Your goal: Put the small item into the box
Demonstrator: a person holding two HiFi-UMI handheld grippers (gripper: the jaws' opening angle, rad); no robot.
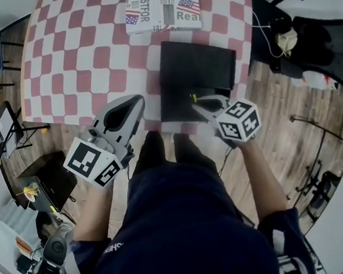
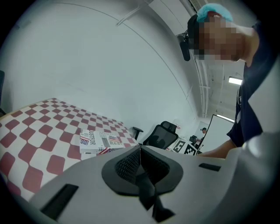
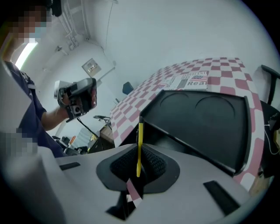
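Note:
A thin yellow stick-like item (image 3: 139,146) stands upright between the jaws of my right gripper (image 3: 139,151), which is shut on it. In the head view its yellow tip (image 1: 193,97) shows at that gripper (image 1: 197,102), over the near edge of a flat black box (image 1: 197,77) on the red-and-white checkered table (image 1: 87,57). The black box (image 3: 205,120) lies just ahead of the right jaws. My left gripper (image 1: 137,100) hovers at the table's near edge, left of the box. Its jaws (image 2: 140,151) are shut with nothing between them.
A printed white carton (image 1: 162,10) lies at the table's far side, also seen as the carton (image 2: 99,141) in the left gripper view. A black office chair (image 1: 324,45) stands to the right. Stands and gear (image 1: 38,187) crowd the wooden floor at left.

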